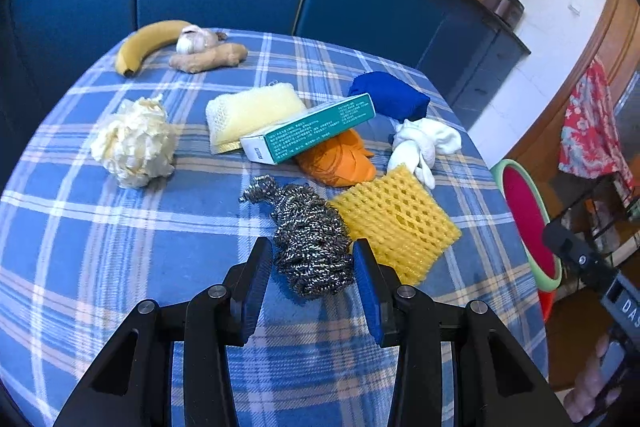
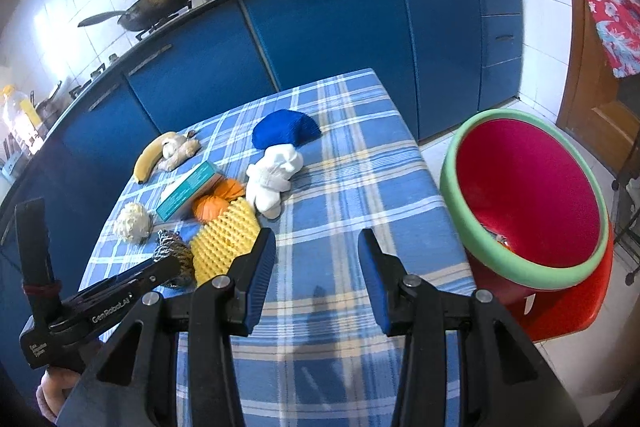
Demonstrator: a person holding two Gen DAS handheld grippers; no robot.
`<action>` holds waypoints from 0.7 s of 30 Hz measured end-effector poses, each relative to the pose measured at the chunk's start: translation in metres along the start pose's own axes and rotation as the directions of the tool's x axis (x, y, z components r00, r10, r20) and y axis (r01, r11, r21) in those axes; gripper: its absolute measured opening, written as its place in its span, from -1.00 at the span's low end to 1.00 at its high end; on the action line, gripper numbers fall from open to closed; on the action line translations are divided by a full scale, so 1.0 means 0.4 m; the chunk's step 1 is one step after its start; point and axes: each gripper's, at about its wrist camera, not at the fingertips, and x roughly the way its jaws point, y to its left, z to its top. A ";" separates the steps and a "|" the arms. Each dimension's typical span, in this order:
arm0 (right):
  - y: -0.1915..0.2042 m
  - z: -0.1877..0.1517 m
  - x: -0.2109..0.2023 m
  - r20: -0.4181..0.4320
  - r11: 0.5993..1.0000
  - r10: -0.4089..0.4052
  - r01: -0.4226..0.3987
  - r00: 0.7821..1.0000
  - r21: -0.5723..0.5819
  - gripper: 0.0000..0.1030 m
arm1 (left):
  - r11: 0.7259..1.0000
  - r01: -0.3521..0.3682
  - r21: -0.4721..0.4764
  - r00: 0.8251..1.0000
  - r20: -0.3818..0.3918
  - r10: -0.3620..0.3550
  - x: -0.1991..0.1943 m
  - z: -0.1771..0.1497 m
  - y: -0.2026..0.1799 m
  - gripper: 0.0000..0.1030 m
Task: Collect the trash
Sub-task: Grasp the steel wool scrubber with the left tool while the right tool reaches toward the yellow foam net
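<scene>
1. Left wrist view: the left gripper (image 1: 313, 259) has its jaws spread on both sides of the steel wool scourer (image 1: 310, 241). The pads stand just beside it and do not clearly press it, so I judge it is not yet grasped. The scourer lies on the checked tablecloth (image 1: 120, 267), touching the yellow foam net (image 1: 396, 223).

2. Right wrist view: the right gripper (image 2: 317, 255) is released and empty above bare cloth. The red basin (image 2: 528, 195) with green rim stands beside the table.

3. Step in hand, I think: reaching for the scourer. Next, the jaws should close on it, then carry it to the basin.
</scene>
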 end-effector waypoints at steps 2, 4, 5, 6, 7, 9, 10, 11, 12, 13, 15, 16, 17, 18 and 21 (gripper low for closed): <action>0.007 -0.001 0.008 -0.008 1.000 0.000 0.000 1.000 -0.007 -0.13 | 1.000 0.013 -0.007 1.000 -0.002 -0.013 0.005 0.002 0.000 -0.17; 0.013 -0.002 0.015 -0.015 1.000 0.000 0.000 1.000 -0.012 -0.13 | 1.000 0.018 -0.009 1.000 -0.001 -0.018 0.008 0.003 0.003 -0.17; 0.014 -0.002 0.017 -0.017 1.000 -0.001 0.001 1.000 -0.013 -0.13 | 1.000 0.021 -0.006 1.000 0.003 -0.021 0.007 0.004 0.002 -0.18; 0.017 -0.002 0.020 -0.019 1.000 -0.001 0.001 1.000 -0.015 -0.13 | 1.000 0.022 -0.003 1.000 0.005 -0.022 0.006 0.004 0.002 -0.22; 0.019 -0.002 0.022 -0.022 1.000 -0.001 0.001 1.000 -0.016 -0.13 | 1.000 0.024 -0.001 1.000 0.006 -0.024 0.006 0.004 0.003 -0.25; 0.025 -0.001 0.028 -0.026 1.000 -0.001 0.000 1.000 -0.021 -0.13 | 1.000 0.027 0.001 1.000 0.008 -0.027 0.003 0.004 0.004 -0.32; 0.027 -0.001 0.031 -0.029 1.000 0.000 -0.001 1.000 -0.025 -0.13 | 1.000 0.027 0.000 1.000 0.010 -0.027 0.000 0.006 0.006 -0.36; 0.030 -0.002 0.032 -0.031 1.000 0.002 -0.003 1.000 -0.028 -0.13 | 1.000 0.023 -0.001 1.000 0.014 -0.023 -0.004 0.007 0.008 -0.37; 0.034 -0.002 0.035 -0.033 0.999 0.005 -0.006 0.999 -0.031 -0.13 | 1.000 0.018 -0.001 1.000 0.016 -0.018 -0.007 0.008 0.009 -0.38; 0.039 -0.002 0.040 -0.037 0.999 0.009 -0.010 0.999 -0.036 -0.13 | 1.000 0.004 0.005 1.000 0.024 -0.004 -0.015 0.009 0.010 -0.38; 0.047 -0.002 0.048 -0.043 0.999 0.014 -0.016 0.999 -0.042 -0.13 | 1.000 -0.006 0.011 0.999 0.036 0.006 -0.025 0.011 0.013 -0.39; 0.052 -0.003 0.053 -0.047 0.999 0.016 -0.019 0.999 -0.045 -0.13 | 1.000 -0.007 0.010 0.999 0.042 0.006 -0.031 0.013 0.016 -0.39; 0.058 -0.004 0.058 -0.051 0.998 0.020 -0.022 0.999 -0.050 -0.13 | 1.000 -0.005 0.008 0.999 0.049 0.004 -0.040 0.015 0.019 -0.39; 0.064 -0.004 0.064 -0.055 0.998 0.023 -0.026 0.998 -0.056 -0.13 | 1.000 -0.004 0.007 0.999 0.053 0.004 -0.045 0.017 0.023 -0.39; 0.081 -0.007 0.084 -0.072 0.997 0.032 -0.037 0.997 -0.070 -0.13 | 1.000 -0.011 0.006 0.998 0.065 0.010 -0.060 0.020 0.029 -0.39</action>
